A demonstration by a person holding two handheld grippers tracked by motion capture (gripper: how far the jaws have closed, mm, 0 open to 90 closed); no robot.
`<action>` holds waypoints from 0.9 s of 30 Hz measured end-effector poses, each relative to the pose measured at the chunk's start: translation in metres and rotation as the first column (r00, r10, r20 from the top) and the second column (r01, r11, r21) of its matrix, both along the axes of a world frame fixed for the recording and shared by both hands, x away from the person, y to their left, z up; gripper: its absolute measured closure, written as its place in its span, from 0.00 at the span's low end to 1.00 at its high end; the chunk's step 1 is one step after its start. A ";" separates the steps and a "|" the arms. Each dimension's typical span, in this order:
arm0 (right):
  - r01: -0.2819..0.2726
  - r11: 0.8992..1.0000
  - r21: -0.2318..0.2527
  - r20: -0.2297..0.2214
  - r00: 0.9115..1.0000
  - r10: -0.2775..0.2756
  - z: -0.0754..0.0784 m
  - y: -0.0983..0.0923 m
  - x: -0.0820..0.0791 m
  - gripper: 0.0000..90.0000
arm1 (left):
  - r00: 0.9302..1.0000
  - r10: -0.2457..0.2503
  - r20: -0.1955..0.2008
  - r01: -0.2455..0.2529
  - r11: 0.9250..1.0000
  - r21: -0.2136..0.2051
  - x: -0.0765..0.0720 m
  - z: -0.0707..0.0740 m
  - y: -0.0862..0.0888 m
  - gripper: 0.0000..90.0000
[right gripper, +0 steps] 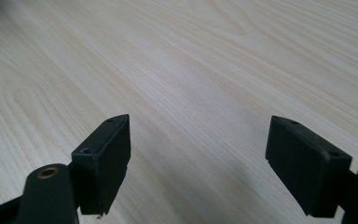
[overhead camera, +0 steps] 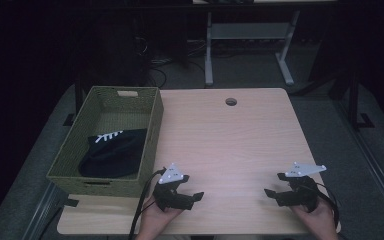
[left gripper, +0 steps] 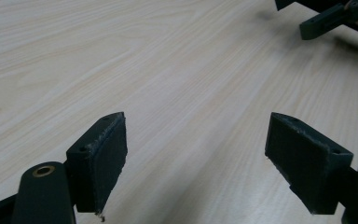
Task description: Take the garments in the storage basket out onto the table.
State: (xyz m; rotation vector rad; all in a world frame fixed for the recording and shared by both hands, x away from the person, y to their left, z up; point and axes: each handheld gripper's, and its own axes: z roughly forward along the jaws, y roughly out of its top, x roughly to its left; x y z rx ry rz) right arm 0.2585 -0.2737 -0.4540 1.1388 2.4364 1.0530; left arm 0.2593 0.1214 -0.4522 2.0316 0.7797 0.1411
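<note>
Table: a light wood-grain top (overhead camera: pixel 230 145), rectangular with rounded corners, standing on a grey floor.
Cable hole: a round opening (overhead camera: pixel 231 102) sat near the far edge, about mid-width.
Basket: an olive woven basket (overhead camera: pixel 152 131) rested on the left edge, overhanging it.
Strap: a dark strap (overhead camera: pixel 71 202) lay at the near left corner.
Middle: bare wood.

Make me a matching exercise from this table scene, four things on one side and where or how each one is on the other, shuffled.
1. basket
2. black garment
3. left gripper
4. round hole

A. open, empty, near edge of the table
B. inside the basket
C. far middle of the tabletop
D. on the table's left side

Pairs: 1-D, 2-B, 3-A, 4-C
</note>
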 end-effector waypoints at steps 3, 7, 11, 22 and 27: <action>0.001 1.000 0.013 0.002 1.000 -0.001 0.000 -0.001 0.001 0.24 | 1.000 -0.016 -0.004 0.016 1.000 -0.009 -0.003 0.003 -0.002 0.23; 0.003 1.000 0.019 0.001 1.000 -0.003 0.000 -0.002 0.002 0.24 | 0.999 -0.038 -0.005 0.038 0.999 -0.014 -0.004 0.011 -0.004 0.24; 0.008 1.000 0.019 -0.003 1.000 -0.008 0.000 -0.001 0.001 0.24 | 0.999 -0.038 0.006 0.038 0.998 -0.057 -0.006 0.024 0.000 0.23; 0.022 0.998 0.053 0.002 1.000 -0.022 0.003 -0.006 0.000 0.24 | 1.000 -0.006 0.001 0.006 0.985 -0.170 0.003 0.063 0.028 0.21; 0.024 0.998 0.056 0.002 1.000 -0.024 0.003 -0.005 0.001 0.24 | 1.000 0.027 0.004 -0.025 0.980 -0.198 0.008 0.074 0.045 0.21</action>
